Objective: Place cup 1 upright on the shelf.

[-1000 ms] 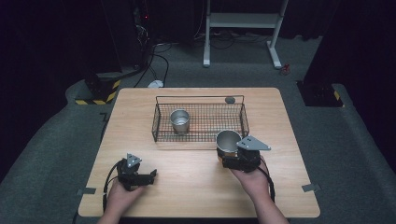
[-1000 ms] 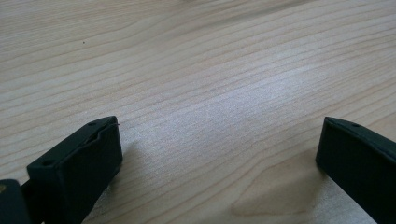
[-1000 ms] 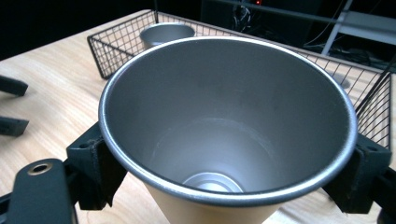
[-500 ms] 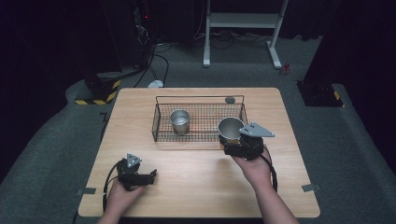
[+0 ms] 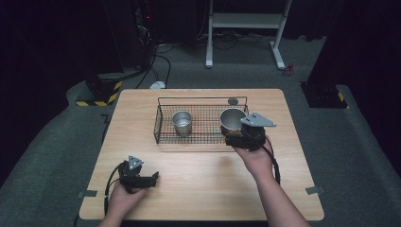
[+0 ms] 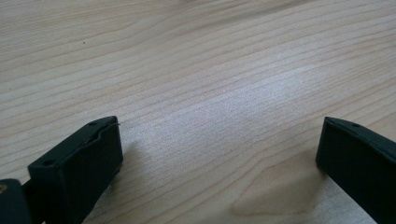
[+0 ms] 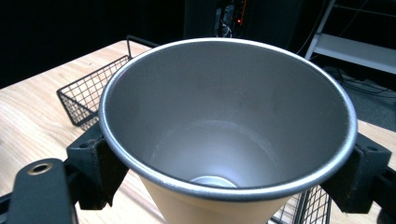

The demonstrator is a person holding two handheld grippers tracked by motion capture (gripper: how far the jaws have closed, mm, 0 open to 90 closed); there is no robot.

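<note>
holding a metal cup [image 5: 231, 119] by its sides, the right gripper [image 5: 236, 138] has its two jaws closed against the cup's wall just under the rim, one on each side, as the right gripper view [image 7: 224, 140] makes plain. this cup is upright, mouth up, its long axis vertical, and it hangs over the right end of the wire basket [image 5: 163, 124]; whether its base touches the basket floor cannot be told. its inside [image 7: 219, 144] is bare metal with nothing in it.

the basket is black wire, long side running across the table [image 5: 198, 184], and it sits in the far half of the wooden top. inside it, toward the left of centre, a second metal cup [image 5: 182, 122] stands upright, mouth up. that makes two cups and one basket. a small round dark object [image 5: 232, 101] lies on the table just behind the basket's far rail.

the left gripper [image 5: 150, 179] rests low at the near left of the table, well apart from the basket. its jaws stand wide apart over bare wood [image 6: 210, 93], gripping nothing.
</note>
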